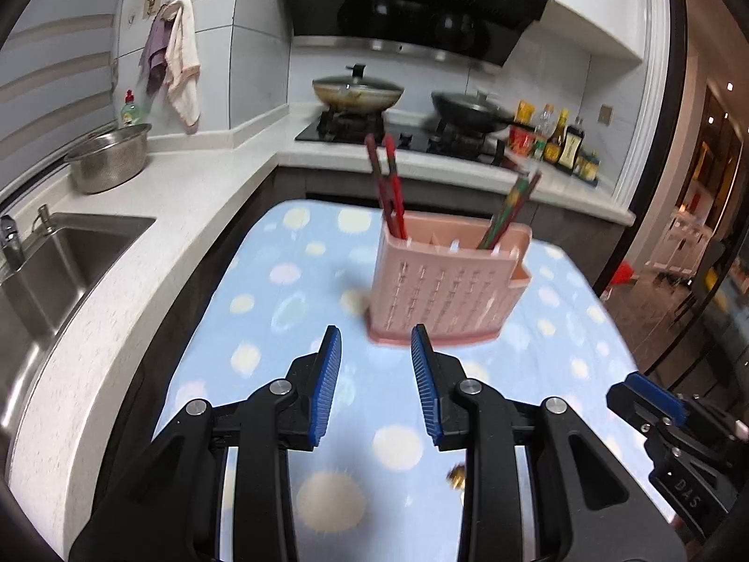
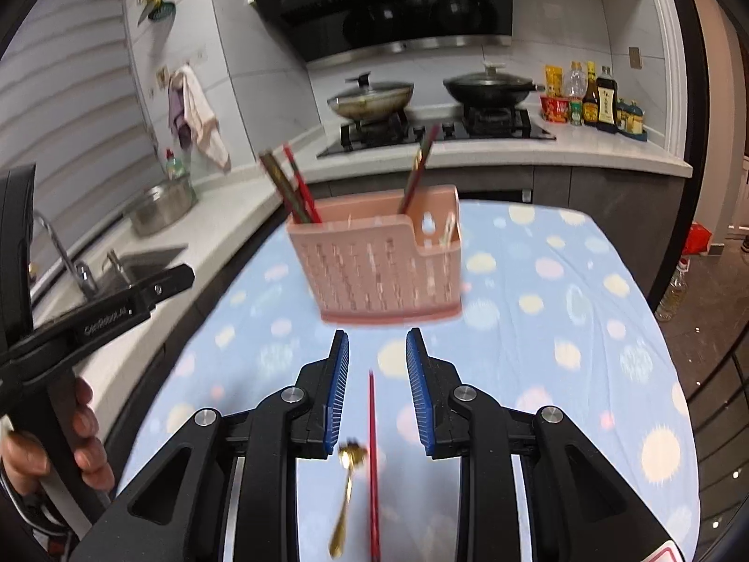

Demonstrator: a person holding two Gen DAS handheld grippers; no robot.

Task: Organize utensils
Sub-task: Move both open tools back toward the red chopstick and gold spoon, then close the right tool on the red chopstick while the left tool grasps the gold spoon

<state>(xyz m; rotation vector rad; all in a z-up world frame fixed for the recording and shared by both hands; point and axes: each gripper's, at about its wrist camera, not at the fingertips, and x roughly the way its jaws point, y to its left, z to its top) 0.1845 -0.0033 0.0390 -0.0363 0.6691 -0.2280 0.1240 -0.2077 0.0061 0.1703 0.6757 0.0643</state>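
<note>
Holder: a pink slotted utensil holder (image 2: 379, 262) is stood on the dotted blue cloth (image 2: 561, 328); red chopsticks (image 2: 295, 187) are leaned in its left end, another pair (image 2: 416, 168) towards its right.
Loose utensils: a gold spoon (image 2: 346, 491) and a red chopstick (image 2: 373, 459) are laid flat on the cloth, near the holder's front.
Left gripper (image 1: 376, 342): partly parted, nothing held.
Right gripper (image 2: 377, 344): partly parted, nothing gripped, hung above the chopstick.
Room: bare cloth is left right of the holder.
</note>
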